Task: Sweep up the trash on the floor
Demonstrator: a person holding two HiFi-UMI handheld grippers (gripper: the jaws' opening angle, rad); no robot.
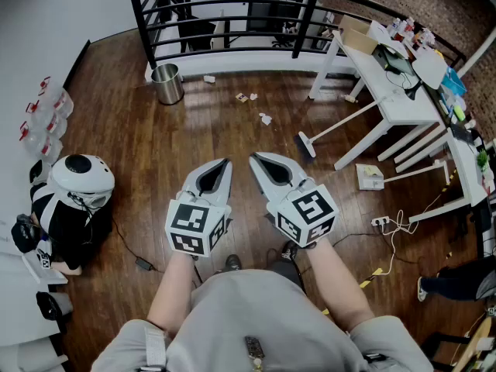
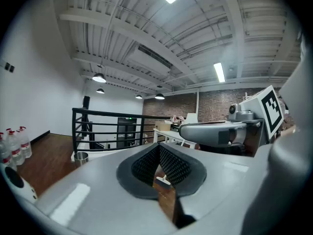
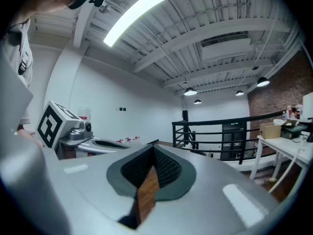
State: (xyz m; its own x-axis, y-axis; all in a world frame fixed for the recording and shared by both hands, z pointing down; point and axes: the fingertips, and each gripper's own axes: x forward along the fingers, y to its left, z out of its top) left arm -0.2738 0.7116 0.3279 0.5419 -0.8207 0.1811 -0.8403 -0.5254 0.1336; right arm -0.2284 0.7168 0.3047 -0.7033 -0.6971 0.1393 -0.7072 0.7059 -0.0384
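Far to the left of the metal bin (image 1: 167,84), spray bottles (image 1: 43,115) line the white wall. Nearer the camera than those, a person in a white helmet (image 1: 81,178) crouches on the wooden floor (image 1: 155,149). The bin itself stands upright at the foot of the black railing (image 1: 232,6).

The trash (image 1: 266,118) (a few small pale scraps) lies scattered on the floor to the right of the bin. The closest scrap is by the railing's base, and the others are further right and a little toward the camera.

Well to the camera's side of the bin, the left hand-held gripper (image 1: 225,162) is held out nearly level. Its jaws are pressed together with nothing between them (its own view shows the pads meeting, with only floor past them). Beside it, further right of the bin, the right hand-held gripper (image 1: 253,158) is likewise fully closed and empty.

Further right of the bin than the scraps, a broom (image 1: 308,144) has its head on the floor, its handle slanting toward a white table (image 1: 403,107). Further right again, a dustpan (image 1: 370,177) rests on the floor by the table's legs.
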